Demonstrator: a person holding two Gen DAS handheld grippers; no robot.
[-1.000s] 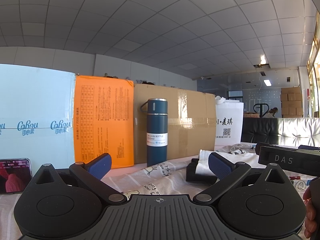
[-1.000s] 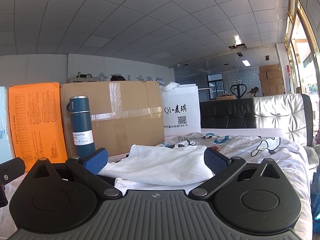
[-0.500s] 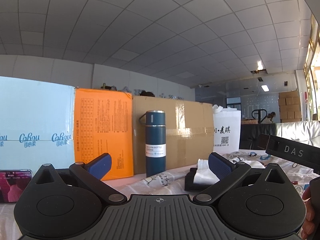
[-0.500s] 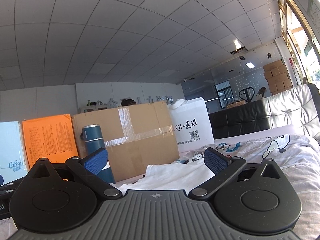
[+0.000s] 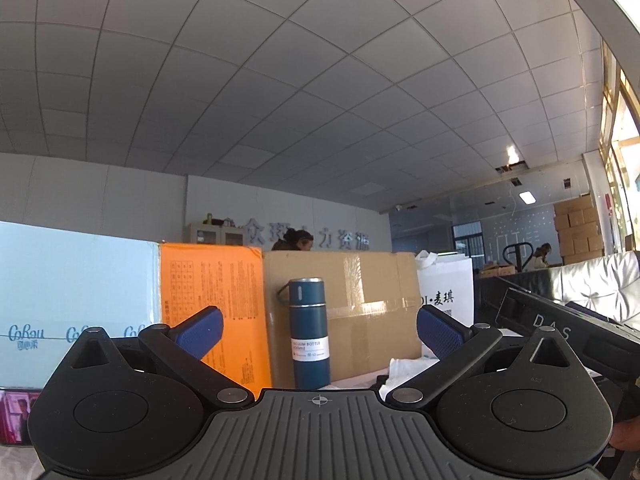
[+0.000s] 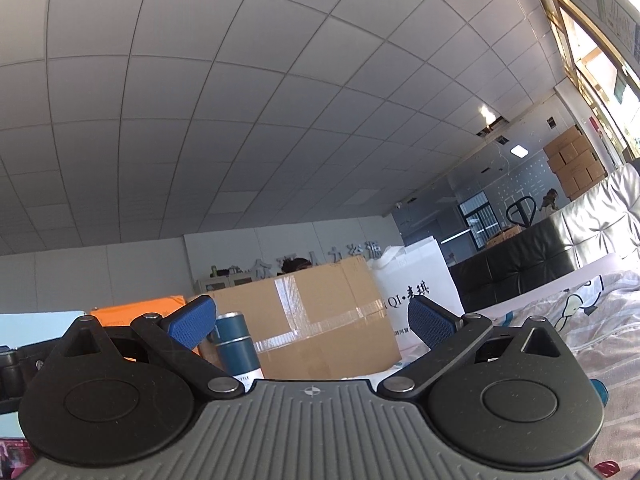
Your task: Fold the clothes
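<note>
My left gripper (image 5: 318, 330) is open and empty, tilted up toward the ceiling. A small part of the white garment (image 5: 404, 370) shows just below its right finger, low on the table. My right gripper (image 6: 312, 320) is open and empty too, tilted up even more; the garment is hidden below its body in that view. The other gripper's black body (image 5: 568, 332) juts in at the right of the left wrist view.
A blue vacuum bottle (image 5: 310, 332) stands ahead before a cardboard box (image 5: 360, 300), an orange panel (image 5: 212, 288) and a pale blue box (image 5: 76, 284). A white paper bag (image 5: 446, 292) stands to the right. A cartoon-print sheet (image 6: 592, 320) covers the surface. A phone (image 5: 14, 416) lies at left.
Both grippers have tilted upward over the last second. The white garment has slid down out of the right wrist view and nearly out of the left. Both stayed open.
</note>
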